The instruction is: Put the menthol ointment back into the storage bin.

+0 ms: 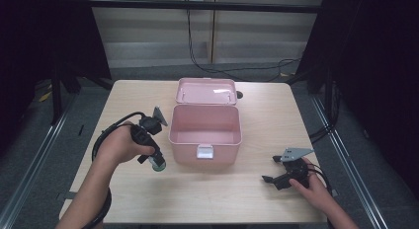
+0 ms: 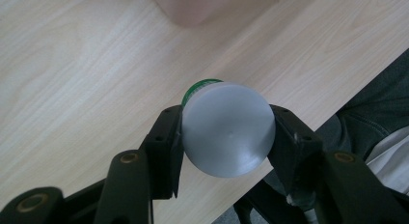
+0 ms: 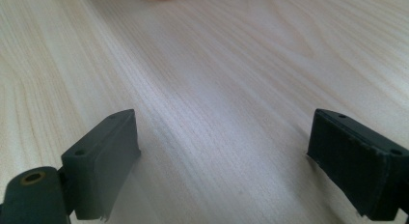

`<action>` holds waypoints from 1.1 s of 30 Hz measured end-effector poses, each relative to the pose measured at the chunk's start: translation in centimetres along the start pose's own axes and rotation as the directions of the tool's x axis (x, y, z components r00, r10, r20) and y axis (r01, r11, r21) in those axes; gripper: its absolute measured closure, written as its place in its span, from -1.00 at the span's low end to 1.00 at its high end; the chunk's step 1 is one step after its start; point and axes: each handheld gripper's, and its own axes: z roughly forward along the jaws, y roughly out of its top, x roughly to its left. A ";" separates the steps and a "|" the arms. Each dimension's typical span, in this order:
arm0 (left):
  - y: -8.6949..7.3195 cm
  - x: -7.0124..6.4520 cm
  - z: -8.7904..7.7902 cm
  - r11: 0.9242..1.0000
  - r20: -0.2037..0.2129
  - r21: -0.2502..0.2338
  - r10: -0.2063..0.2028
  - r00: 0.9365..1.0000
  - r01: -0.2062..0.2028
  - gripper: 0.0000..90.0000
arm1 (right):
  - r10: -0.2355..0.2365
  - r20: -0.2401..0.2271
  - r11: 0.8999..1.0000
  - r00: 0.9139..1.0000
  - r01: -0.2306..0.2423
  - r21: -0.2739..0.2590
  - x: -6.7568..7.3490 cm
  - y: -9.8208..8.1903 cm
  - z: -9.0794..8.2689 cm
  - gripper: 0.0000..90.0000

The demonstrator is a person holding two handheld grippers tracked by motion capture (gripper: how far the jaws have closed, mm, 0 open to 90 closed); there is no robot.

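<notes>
On the left, the left gripper (image 1: pixel 157 160) is pointing down over the bench (image 1: pixel 257 199), its jaws clamping a small container with a white base and a green band (image 1: pixel 158 164). In the left gripper view that container (image 2: pixel 226 134) is sitting squarely between the two black pads, its round pale base facing the camera and the green band peeking out behind. It is hanging just beside the front left corner of the pink box (image 1: pixel 205 131), clear of the wall as far as the high view tells. Below it the wood is lying bare, and the near edge of the bench is cutting across the lower right of the left gripper view.

Moving to the middle, one pink box is standing open, its lid (image 1: pixel 206 91) tipped back toward the far edge, a white latch (image 1: pixel 205 152) showing on the front wall. The inside is reading as bare pink floor, so there is plenty of room in there.

Over on the right, the right gripper (image 1: pixel 271 170) is resting low near the front right corner of the bench, jaws spread wide with nothing but wood grain between the pads (image 3: pixel 103 156). A broad strip of bare bench is separating it from the box.

The count: one box, one container, two grippers, two hands coming in from the near edge.
</notes>
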 end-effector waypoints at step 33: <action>4.7 -1.3 -5.7 1.000 -0.008 -0.023 -0.012 1.000 0.011 0.11 | 0.000 -0.001 1.000 1.000 0.000 0.002 0.0 0.0 0.0 -0.78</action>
